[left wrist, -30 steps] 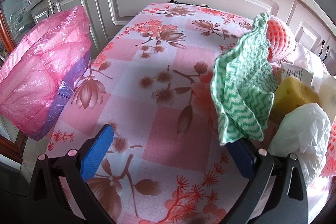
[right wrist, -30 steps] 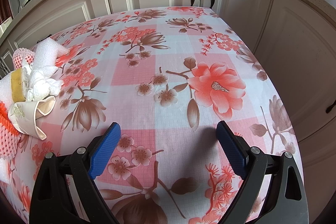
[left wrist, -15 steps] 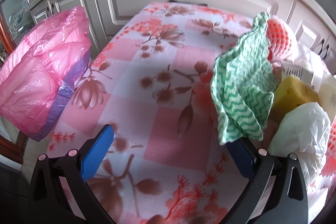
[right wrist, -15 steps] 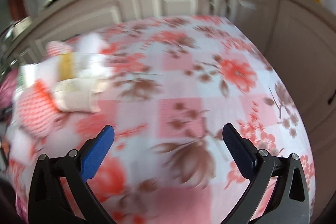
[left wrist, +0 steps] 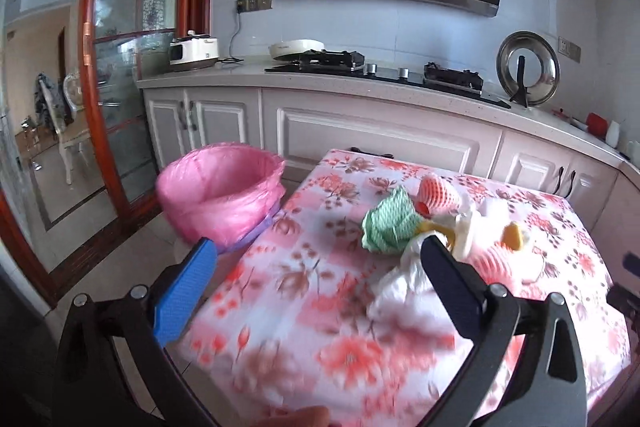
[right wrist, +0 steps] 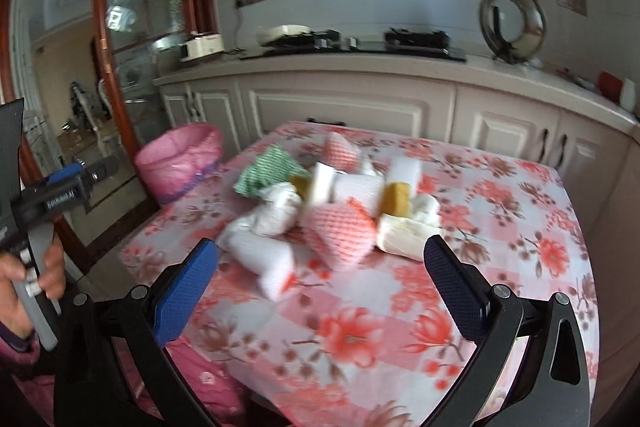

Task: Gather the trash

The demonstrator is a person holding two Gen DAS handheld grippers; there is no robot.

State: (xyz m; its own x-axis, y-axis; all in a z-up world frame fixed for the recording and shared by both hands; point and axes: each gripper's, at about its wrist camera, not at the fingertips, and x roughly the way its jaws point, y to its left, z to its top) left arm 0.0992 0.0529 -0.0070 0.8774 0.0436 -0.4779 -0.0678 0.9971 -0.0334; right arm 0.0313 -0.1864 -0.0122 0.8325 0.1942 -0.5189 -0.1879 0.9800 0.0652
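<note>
A trash pile lies on the floral table (left wrist: 320,307): a green cloth (left wrist: 390,231), a pink foam net (left wrist: 438,193), a white plastic bag (left wrist: 404,283) and a yellow sponge (left wrist: 512,235). Off the table's left edge stands a bin lined with a pink bag (left wrist: 220,191). My left gripper (left wrist: 318,247) hangs open and empty above the near left part of the table, short of the pile. The right wrist view shows the same pile, with the green cloth (right wrist: 268,175), a foam net (right wrist: 340,231) and a white foam block (right wrist: 264,259). My right gripper (right wrist: 320,247) is wide open and empty in front of it.
Behind the table (right wrist: 500,227) runs a counter (left wrist: 400,87) with white cabinets, a hob and a pan lid. A wood-framed glass door (left wrist: 88,67) stands at the left. A hand (right wrist: 32,275) holds the left gripper (right wrist: 64,183) at the right view's left edge, near the bin (right wrist: 180,163).
Both grippers have pulled back and risen from close over the tablecloth, so the whole table, pile and bin now show. The right jaws have widened slightly. Nothing was picked up.
</note>
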